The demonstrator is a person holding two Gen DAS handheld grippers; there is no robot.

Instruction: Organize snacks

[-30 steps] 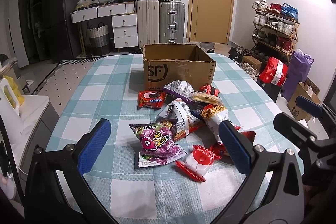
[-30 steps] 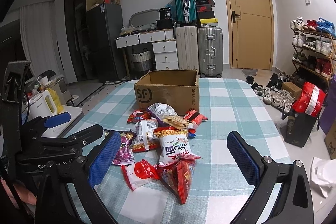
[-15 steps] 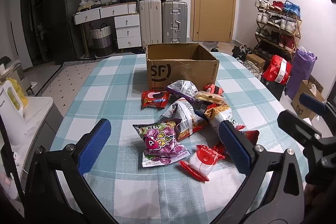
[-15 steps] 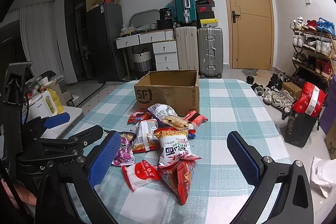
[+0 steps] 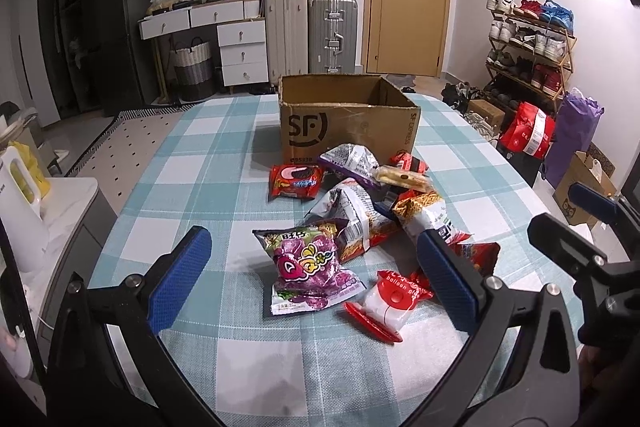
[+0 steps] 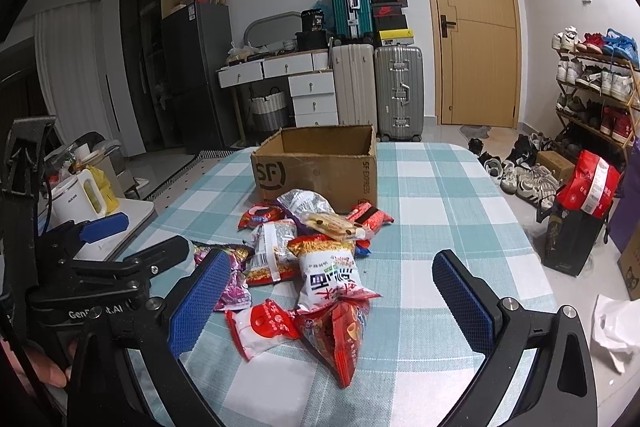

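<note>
Nearest the cameras, both tools hover above the near edge of the tabletop [image 5: 192, 163], each with its blue fingers spread wide and nothing between them: the left gripper [image 5: 316, 279] frames the purple grape-candy bag [image 5: 310, 267], and the right gripper [image 6: 332, 303] frames the red crinkled packet [image 6: 340, 331] and the white-and-red noodle bag [image 6: 332, 275].

Just beyond the fingertips lies the heap of snacks, all loose on the checked cloth, none yet in the box. The red-and-white balloon packet [image 5: 390, 303] lies beside the purple bag; behind them the silver-and-red chip bag [image 5: 352, 215], the small red biscuit packet [image 5: 296, 181] and a wrapped bread roll [image 5: 404, 179] overlap one another.

Farther back, touching the rear of the heap, stands the open cardboard box [image 5: 348, 123], upright and apparently empty as far as its inside can be seen.

The step in hand looks like a first pick. It would go best by taking the nearest, free-lying bags first (the purple one sits clear of the pile on its near side), lowering the fingers astride the bag's narrower span and pinching the puffed body rather than a slippery seam. Lift high enough to clear the box wall, and work each side separately so the two tools, now close together, do not collide.
</note>
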